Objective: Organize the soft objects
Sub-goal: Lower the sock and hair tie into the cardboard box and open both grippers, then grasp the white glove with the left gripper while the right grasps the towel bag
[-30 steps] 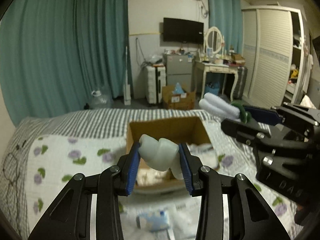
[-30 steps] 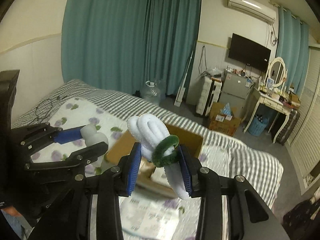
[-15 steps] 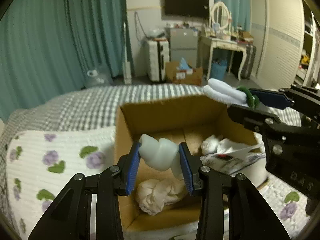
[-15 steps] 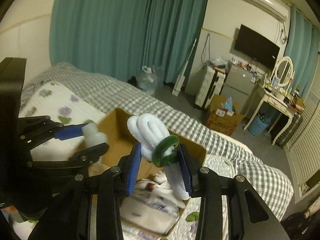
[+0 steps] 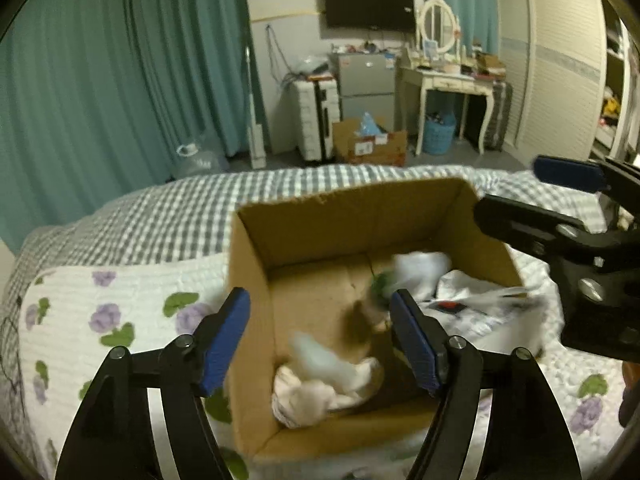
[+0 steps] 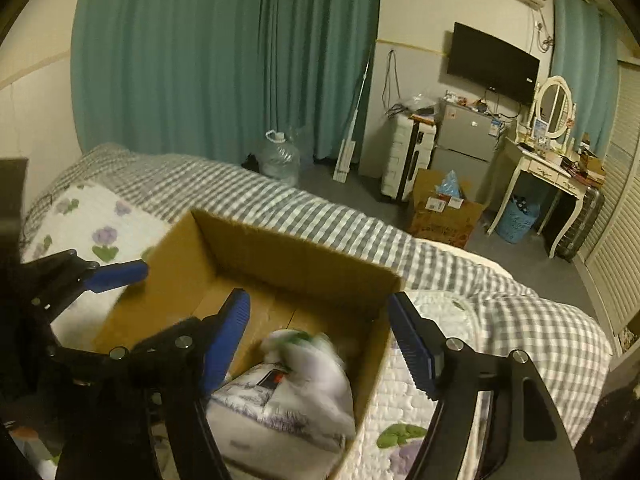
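Observation:
An open cardboard box (image 5: 352,216) sits on the bed and also shows in the right wrist view (image 6: 280,252). My left gripper (image 5: 320,340) is open and empty above its near left corner. A pale rolled sock (image 5: 320,356) lies blurred on a cream cloth (image 5: 304,396) inside. My right gripper (image 6: 320,344) is open and empty over the box. The white roll with a green band (image 6: 308,356) lies blurred on white packaged items (image 6: 280,412); it also shows in the left wrist view (image 5: 416,268).
The bed has a floral white quilt (image 5: 120,320) and a grey checked blanket (image 5: 160,212). On the floor beyond stand a water jug (image 6: 280,156), a second cardboard box (image 6: 444,208), a suitcase (image 5: 316,120) and a dressing table (image 5: 444,80).
Both grippers opened. The pale sock dropped from the left gripper and the white roll from the right, and both now lie in the box. Both views moved closer to the box.

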